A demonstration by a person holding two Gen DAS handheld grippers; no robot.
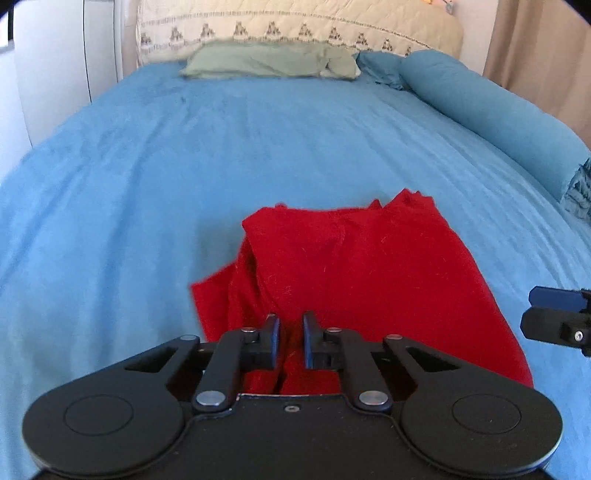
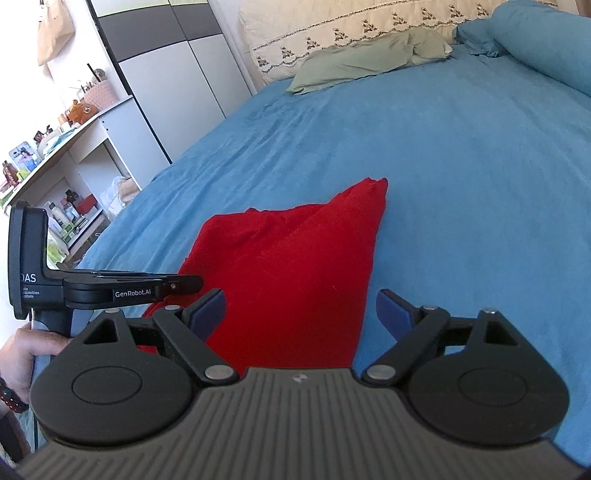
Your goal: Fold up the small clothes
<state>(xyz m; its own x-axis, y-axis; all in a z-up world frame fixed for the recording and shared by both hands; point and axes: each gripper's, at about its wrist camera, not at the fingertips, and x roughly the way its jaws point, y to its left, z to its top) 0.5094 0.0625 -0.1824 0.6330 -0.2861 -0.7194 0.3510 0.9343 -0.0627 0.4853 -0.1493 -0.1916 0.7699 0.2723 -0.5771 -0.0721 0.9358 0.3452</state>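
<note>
A red garment (image 1: pixel 351 266) lies rumpled on the blue bedspread (image 1: pixel 184 166), with folds at its far and left sides. My left gripper (image 1: pixel 291 345) is at the garment's near edge, its jaws narrowed around a bunch of the red cloth. In the right wrist view the garment (image 2: pixel 295 266) lies ahead, and my right gripper (image 2: pixel 301 314) is open over its near right edge, holding nothing. The left gripper (image 2: pixel 184 284) shows there from the side at the garment's left edge. The right gripper's tip (image 1: pixel 554 317) shows at the right edge of the left wrist view.
A green pillow (image 1: pixel 269 61) and a cream quilted headboard cover (image 1: pixel 295 26) are at the far end of the bed. A blue bolster (image 1: pixel 491 110) runs along the right side. A wardrobe (image 2: pixel 177 74) and cluttered white shelves (image 2: pixel 66 155) stand left of the bed.
</note>
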